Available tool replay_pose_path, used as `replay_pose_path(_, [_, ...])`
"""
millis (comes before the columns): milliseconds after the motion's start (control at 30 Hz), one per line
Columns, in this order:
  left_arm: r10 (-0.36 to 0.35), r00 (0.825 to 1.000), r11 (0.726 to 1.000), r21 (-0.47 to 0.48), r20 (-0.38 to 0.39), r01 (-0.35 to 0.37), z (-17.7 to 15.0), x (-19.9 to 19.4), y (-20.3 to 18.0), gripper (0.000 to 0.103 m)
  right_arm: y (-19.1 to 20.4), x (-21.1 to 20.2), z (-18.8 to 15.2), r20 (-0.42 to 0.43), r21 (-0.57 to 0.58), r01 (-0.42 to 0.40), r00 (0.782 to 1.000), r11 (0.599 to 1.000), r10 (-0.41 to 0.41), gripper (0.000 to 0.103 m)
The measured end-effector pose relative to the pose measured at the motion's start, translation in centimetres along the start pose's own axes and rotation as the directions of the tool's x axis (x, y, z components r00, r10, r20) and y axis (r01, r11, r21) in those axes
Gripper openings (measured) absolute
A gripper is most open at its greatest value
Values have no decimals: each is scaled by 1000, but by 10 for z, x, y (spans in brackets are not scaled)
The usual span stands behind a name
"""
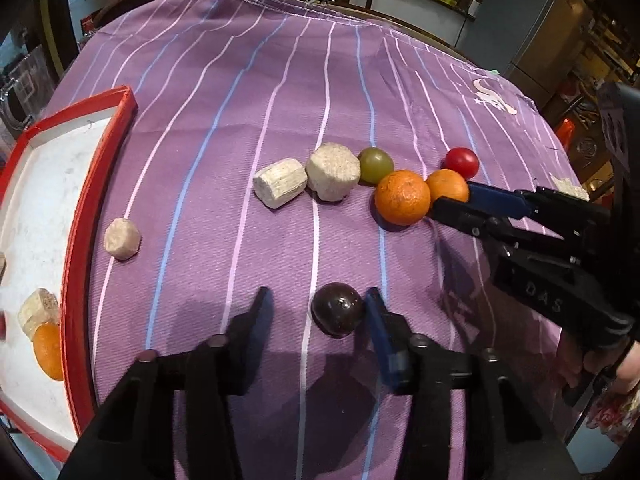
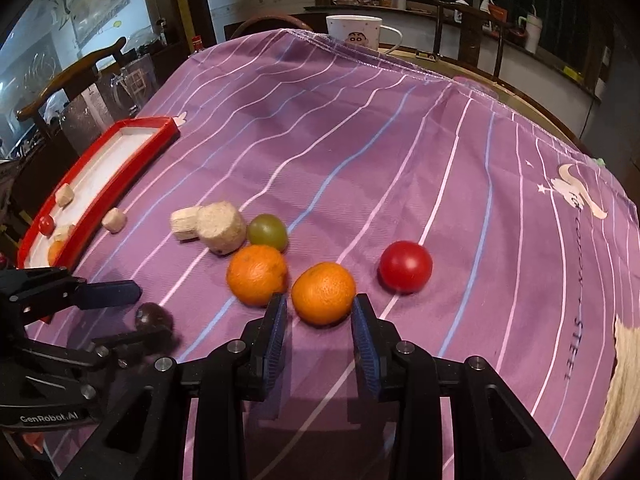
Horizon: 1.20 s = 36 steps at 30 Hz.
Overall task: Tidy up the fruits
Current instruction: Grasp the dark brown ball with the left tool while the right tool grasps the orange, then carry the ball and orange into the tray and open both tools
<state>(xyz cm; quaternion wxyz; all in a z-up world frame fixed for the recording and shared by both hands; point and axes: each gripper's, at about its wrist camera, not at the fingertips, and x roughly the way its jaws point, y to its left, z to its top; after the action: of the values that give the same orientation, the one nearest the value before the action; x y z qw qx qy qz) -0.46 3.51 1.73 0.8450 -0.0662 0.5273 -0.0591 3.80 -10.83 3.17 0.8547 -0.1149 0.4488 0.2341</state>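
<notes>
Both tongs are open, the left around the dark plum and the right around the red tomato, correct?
Not quite. The right tongs are open around an orange, not the red tomato, which sits apart to its right in the right wrist view. The left tongs are indeed open around the dark plum.

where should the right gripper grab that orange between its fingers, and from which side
Grip the orange across its widest middle, coming in low from the near side, as the right gripper is already lined up. It is round with no handle, and the other orange sits close on its left, so keep that finger in the narrow gap.
</notes>
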Motion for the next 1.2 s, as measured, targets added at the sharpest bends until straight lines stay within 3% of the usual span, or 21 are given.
replay_pose_path(67, [-20,1000,1000,-9,-2,20,-1,0,-2,28,-5,5,1,-10,4,-2,1000,1000,2,39])
replay_pose_path(167, [-11,1000,1000,0,1,11,-4,0,-9,23,-11,8,2,-22,47,-38,999,998,39,37])
replay_pose_path(400, [-5,1000,1000,-21,13,5,-8,-8,-6,22,-15,4,0,-32,146,-107,993,983,113,36])
replay_pose_path(700, [-36,997,995,-90,66,42,-10,-41,27,22,-9,-24,-8,1,222,-100,995,970,103,36])
replay_pose_path(900, [0,994,989,-147,105,16,-9,-65,73,22,29,-34,-3,5,203,-111,994,973,112,36])
replay_pose_path(1200, [119,986,960,-265,118,-85,-14,-96,178,22,128,-26,27,10,102,-185,983,977,185,36])
